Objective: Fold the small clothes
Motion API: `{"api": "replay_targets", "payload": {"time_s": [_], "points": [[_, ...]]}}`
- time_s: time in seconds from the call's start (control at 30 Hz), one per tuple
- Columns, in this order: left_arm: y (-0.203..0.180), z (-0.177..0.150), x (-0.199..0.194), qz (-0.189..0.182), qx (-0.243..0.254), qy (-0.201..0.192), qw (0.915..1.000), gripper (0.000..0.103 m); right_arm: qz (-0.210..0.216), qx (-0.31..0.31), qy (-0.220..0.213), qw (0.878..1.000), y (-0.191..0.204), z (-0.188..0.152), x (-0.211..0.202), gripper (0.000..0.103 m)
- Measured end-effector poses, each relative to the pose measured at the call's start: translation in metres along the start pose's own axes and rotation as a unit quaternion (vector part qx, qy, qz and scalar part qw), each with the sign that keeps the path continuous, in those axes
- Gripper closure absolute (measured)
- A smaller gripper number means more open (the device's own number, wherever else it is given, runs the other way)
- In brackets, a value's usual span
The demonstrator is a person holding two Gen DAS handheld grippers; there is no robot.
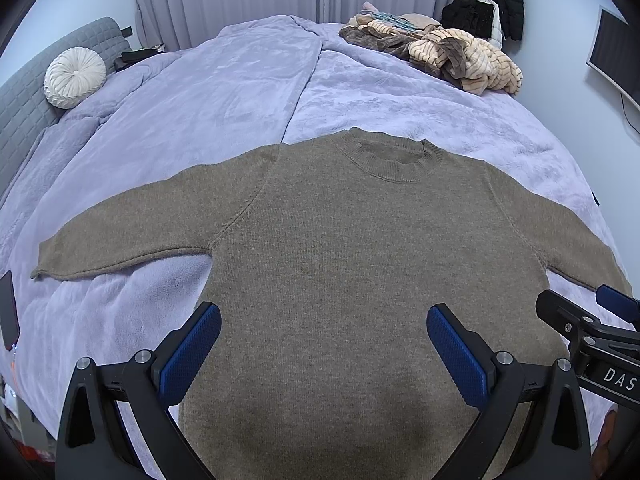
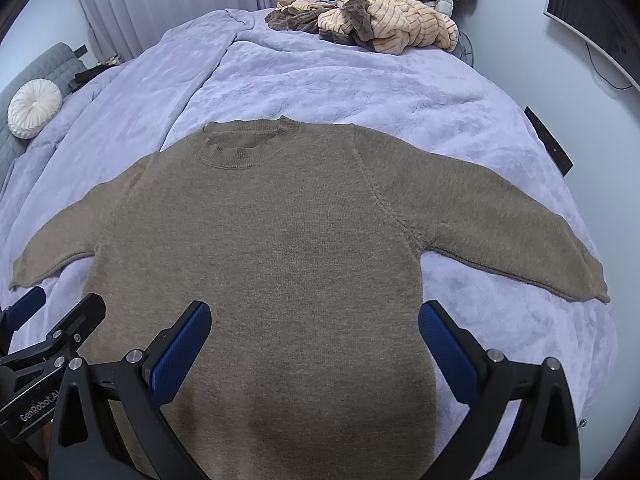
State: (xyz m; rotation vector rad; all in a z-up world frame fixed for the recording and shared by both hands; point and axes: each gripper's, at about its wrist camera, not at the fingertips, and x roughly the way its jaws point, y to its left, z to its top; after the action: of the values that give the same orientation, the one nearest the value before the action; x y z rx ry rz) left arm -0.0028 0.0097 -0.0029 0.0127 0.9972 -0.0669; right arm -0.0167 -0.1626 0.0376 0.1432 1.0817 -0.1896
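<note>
I see the brown sweater [image 1: 340, 248] lying flat, sleeves out, on the lavender bed [image 1: 200, 100], with my left claw [image 1: 324, 344] and right claw [image 2: 314, 340] both spread wide, empty, over its lower body, side by side.

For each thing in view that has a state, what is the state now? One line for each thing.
Brown sweater: spread flat on the bed, front up, both sleeves out, not folded.
Left gripper: open, empty, above the sweater's lower part.
Right gripper: open, empty, above the sweater's lower part.
Pile of clothes: crumpled, unfolded, at the far end of the bed.
Blanket: spread over the bed, slightly wrinkled.
</note>
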Motion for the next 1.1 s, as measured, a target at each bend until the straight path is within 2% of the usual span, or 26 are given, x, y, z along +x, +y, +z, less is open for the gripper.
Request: {"api": "replay_targets", "payload": {"time_s": [1.1], "points": [[0.001,-0.004,0.013,-0.005,-0.002,0.011,0.9999,0.000,-0.008,-0.006,0.010,1.000,0.008,0.000,0.014,0.000]]}}
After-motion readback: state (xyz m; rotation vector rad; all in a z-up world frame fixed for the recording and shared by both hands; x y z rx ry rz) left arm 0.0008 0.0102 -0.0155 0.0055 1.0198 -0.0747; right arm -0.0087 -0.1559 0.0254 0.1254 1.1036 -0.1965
